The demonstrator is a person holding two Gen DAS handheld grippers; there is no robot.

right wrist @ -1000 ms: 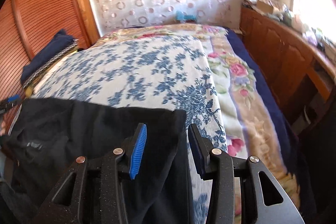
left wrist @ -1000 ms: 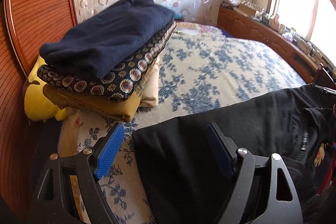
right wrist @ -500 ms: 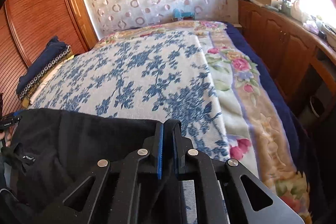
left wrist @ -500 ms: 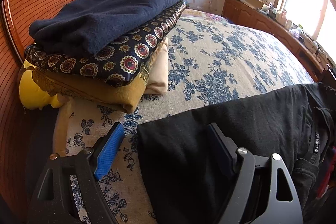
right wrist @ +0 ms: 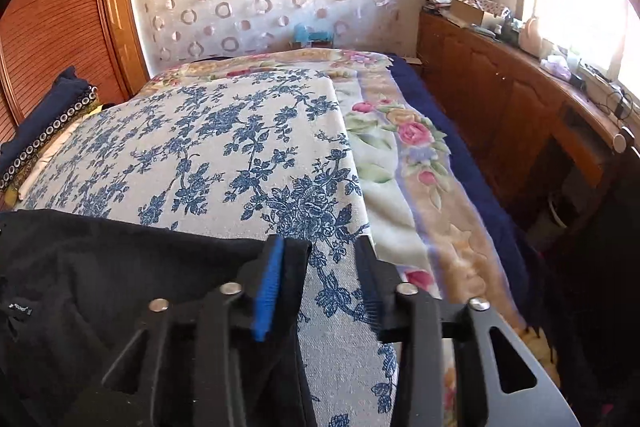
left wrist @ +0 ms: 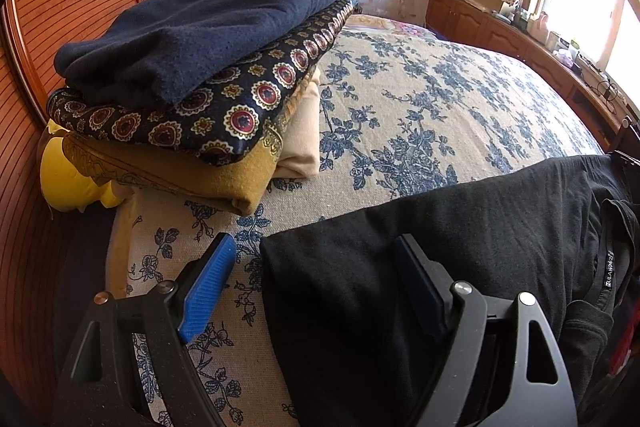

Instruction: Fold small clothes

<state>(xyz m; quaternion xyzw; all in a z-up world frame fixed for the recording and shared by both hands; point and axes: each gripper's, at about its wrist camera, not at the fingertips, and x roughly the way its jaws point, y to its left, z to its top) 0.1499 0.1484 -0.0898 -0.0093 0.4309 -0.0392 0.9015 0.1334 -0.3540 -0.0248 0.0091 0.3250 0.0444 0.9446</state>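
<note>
1. Where the bed (right wrist: 248,147) fills most of both views, its blue-flowered cover spreads wide, with a rose-patterned blanket (right wrist: 404,163) lying along its right side.
2. A wooden cabinet (right wrist: 500,95) runs along the wall under the bright window, its top cluttered with small items.
3. A stack of folded blankets (left wrist: 192,67) sits on the bed's left side near the slatted wooden wall, a navy one on top of a medallion-patterned one.
4. The black garment (left wrist: 460,247) lies flat across the near edge of the bed, a waistband label showing at its right end in the left wrist view.
5. The left gripper (left wrist: 316,267) is spread wide, straddling the garment's left corner: one blue pad over the bedcover, the other over the black cloth.
6. The right gripper (right wrist: 320,267) also stands parted, its left finger touching the garment's right corner (right wrist: 296,251), the other over bare bedcover.
</note>
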